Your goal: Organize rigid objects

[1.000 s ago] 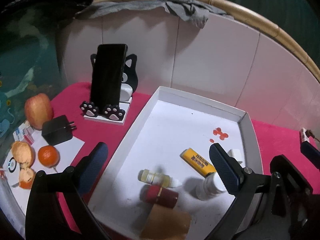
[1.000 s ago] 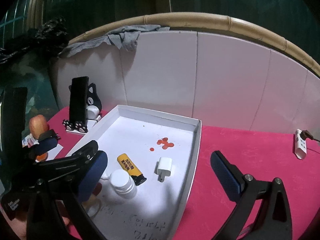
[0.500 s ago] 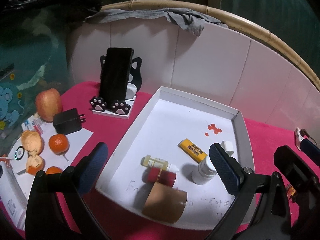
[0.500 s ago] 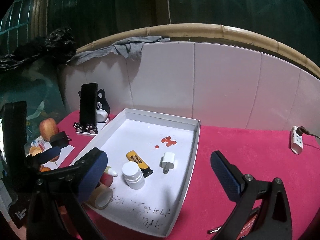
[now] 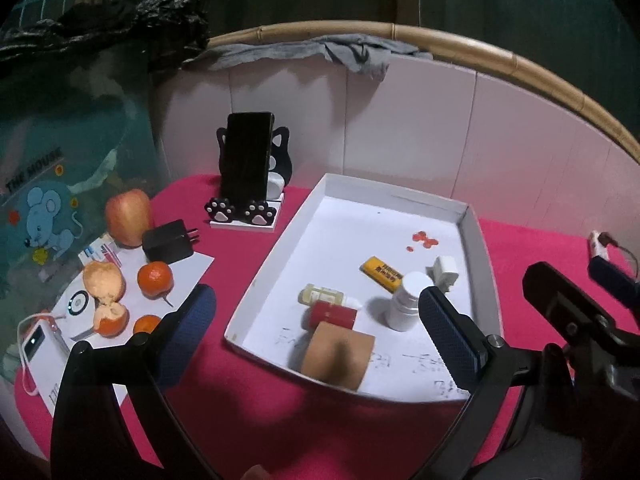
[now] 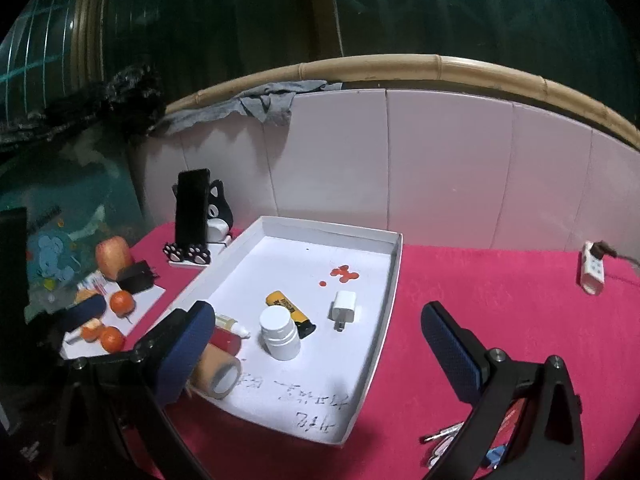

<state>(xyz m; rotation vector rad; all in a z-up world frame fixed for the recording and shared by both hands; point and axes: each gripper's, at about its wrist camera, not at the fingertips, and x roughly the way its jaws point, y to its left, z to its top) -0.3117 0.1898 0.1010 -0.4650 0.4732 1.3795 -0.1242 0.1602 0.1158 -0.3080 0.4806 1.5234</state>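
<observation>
Your left hand-held gripper [image 5: 316, 330] is spread wide, nothing between its blue pads, and hangs above the near edge of the white tray [image 5: 276, 256]. Your right hand-held gripper [image 6: 316, 348] is likewise spread and empty, over the tray's near right corner and the pink tabletop [image 6: 500, 292].

Tray contents, near to far:
- Brown tape roll [image 5: 338, 356], lying on its side at the near rim.
- Red cylinder [image 5: 334, 314], on its side, touching the tape roll's far side.
- Small yellowish dropper bottle [image 5: 320, 295], on its side, just beyond the red cylinder.
- White capped bottle [image 6: 279, 332], upright, near the tray's middle.
- Yellow lighter [image 6: 290, 308], flat, its dark end tucked just behind the white bottle.
- White plug adapter [image 6: 345, 306], right of the lighter, apart from it.
- Red blotches [image 6: 342, 274] on the tray floor, farther back.
- Handwriting on the near floor of the tray; not legible.

Outside the tray, left side: a black phone [image 5: 247, 156] stands upright in a cat-shaped stand [image 5: 256, 210]. Nearer you sit an apple [image 5: 128, 216], a black charger [image 5: 168, 241], a whole orange [image 5: 155, 279] and peeled halves [image 5: 105, 294] on white paper, and a white power bank [image 5: 40, 346]. Far right on the tabletop lies a white power strip [image 6: 592, 268]. A grey cloth [image 6: 264, 106] drapes over the tiled wall's top.
</observation>
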